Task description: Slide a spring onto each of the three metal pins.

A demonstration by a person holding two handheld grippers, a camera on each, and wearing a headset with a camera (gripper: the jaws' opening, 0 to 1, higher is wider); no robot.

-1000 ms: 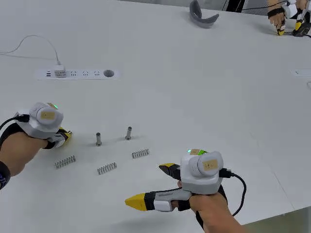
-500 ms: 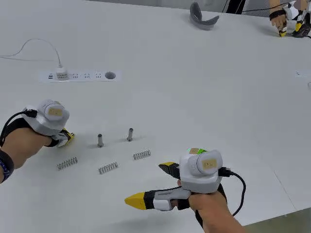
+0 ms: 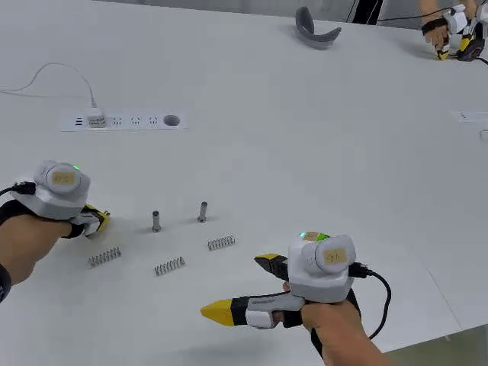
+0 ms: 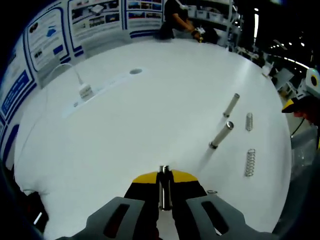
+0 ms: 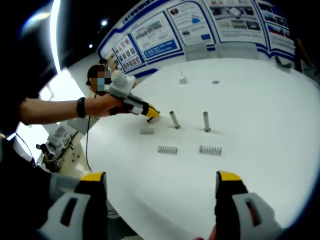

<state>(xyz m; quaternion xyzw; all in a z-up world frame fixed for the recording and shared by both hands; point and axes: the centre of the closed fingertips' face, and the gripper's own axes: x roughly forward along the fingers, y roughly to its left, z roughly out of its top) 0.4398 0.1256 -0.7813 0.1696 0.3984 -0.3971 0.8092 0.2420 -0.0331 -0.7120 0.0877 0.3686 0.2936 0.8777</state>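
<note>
Left gripper (image 4: 163, 176) has its jaws closed on a held pin (image 4: 163, 189), which stands between the yellow tips with its head just proud of them. In the head view this gripper sits low over the table (image 3: 305, 152) at the person's left, with its tips pointing toward the other parts. Right gripper (image 5: 160, 181) is spread wide with nothing between the jaws; it is held above the near edge of the table, well apart from the parts. Two more pins stand upright on the table between the grippers: left pin (image 3: 155, 221) and right pin (image 3: 202, 211), near each other but apart. Neither standing pin carries a spring. Three springs lie flat in a loose row on the near side of the pins: left spring (image 3: 104, 256) close to the left gripper's tips, middle spring (image 3: 169, 265), and right spring (image 3: 221, 242) nearest the right pin. No spring touches a pin. Farther back a white power strip (image 3: 122, 120) lies with one plug and cable in it. At the far edge lies a grey curved object (image 3: 316, 27), and another person's hands (image 3: 450, 27) hold grippers at the far right corner.
</note>
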